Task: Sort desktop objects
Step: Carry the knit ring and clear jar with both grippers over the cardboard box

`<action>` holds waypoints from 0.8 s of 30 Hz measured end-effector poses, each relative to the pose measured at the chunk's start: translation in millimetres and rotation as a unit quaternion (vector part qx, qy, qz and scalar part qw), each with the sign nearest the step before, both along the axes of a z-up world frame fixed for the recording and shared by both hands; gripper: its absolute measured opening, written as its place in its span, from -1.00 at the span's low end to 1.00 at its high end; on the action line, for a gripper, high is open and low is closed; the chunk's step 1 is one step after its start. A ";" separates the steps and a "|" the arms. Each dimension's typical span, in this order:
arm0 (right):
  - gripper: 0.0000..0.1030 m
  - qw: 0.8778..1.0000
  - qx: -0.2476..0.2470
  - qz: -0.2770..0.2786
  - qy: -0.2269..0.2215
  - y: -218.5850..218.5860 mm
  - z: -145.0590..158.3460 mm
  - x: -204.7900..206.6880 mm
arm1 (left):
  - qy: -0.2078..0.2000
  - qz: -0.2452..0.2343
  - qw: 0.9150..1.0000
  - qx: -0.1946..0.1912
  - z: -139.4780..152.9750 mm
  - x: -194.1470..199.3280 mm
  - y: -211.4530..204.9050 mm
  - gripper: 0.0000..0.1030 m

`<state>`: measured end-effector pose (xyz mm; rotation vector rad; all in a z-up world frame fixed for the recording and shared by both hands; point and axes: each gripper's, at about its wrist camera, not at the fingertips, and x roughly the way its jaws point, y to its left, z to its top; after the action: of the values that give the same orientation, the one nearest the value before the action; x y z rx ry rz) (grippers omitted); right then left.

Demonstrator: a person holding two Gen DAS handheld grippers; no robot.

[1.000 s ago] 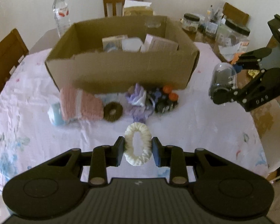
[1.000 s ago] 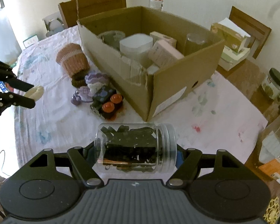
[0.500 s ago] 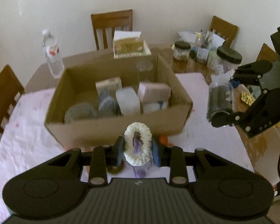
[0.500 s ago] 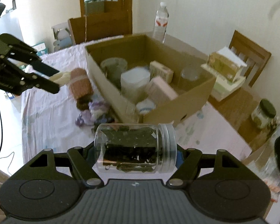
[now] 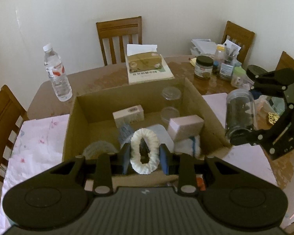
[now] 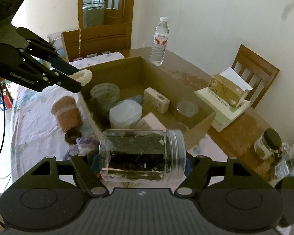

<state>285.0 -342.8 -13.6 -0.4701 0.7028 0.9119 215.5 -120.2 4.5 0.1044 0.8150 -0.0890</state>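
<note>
Left wrist view: left gripper [image 5: 145,157], clamped on the white ring [image 5: 144,150], has risen over the box's [image 5: 74,121] near edge; right gripper [image 6: 142,159] grips the jar [image 6: 142,153] alongside. Both ready to drop.

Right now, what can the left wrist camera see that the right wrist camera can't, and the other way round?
Only the left wrist view shows the chair behind the table and the cluster of jars.

Only the right wrist view shows the wooden door, the knitted pink pouch and the brown scrunchie.

Both show the cardboard box, water bottle, tissue box, white scrunchie and clear jar.
</note>
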 end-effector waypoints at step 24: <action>0.54 1.000 -0.011 0.024 0.014 77.0 -8.7 83.7 | 0.041 0.022 0.999 -0.026 -23.7 94.7 56.9 0.01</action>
<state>368.7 -265.8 -22.3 -0.4969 0.7301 0.9576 310.2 -63.3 -19.2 0.0343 0.8961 -0.0726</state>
